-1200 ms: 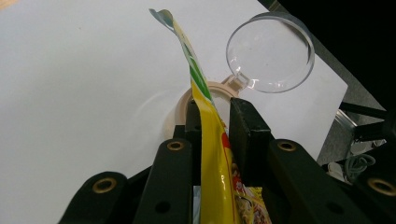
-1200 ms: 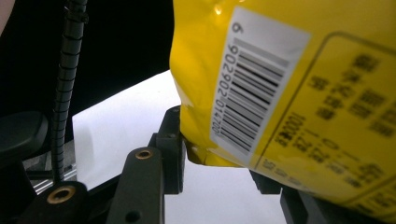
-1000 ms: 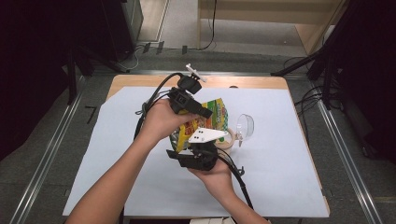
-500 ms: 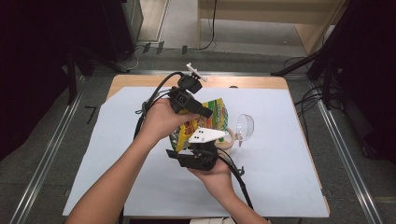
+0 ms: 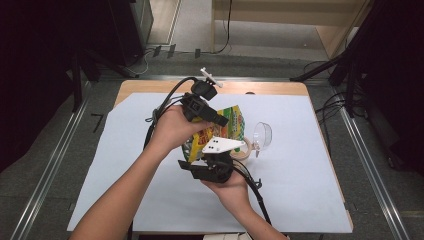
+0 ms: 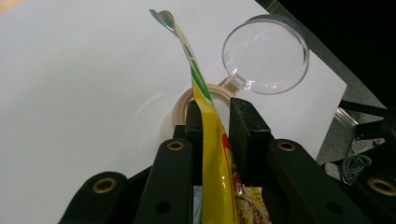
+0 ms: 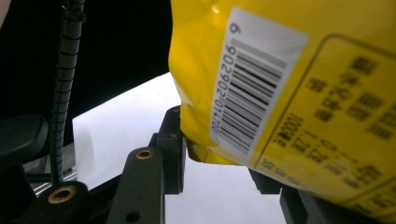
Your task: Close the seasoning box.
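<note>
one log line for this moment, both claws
left claw: shut on snack bag | right claw: shut on snack bag corner | bag: above table | nearby: clear lid

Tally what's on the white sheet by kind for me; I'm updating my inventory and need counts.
Yellow snack bag: 1
Clear round lid: 1
Beige ring-shaped container under the lid's hinge: 1
Handheld gripper: 2, left and right
Total: 5

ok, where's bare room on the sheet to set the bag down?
Left half of the white sheet and its near right corner look bare. Crowded mid-table: bag, tape roll and clear lid sit close together by both grippers.
</note>
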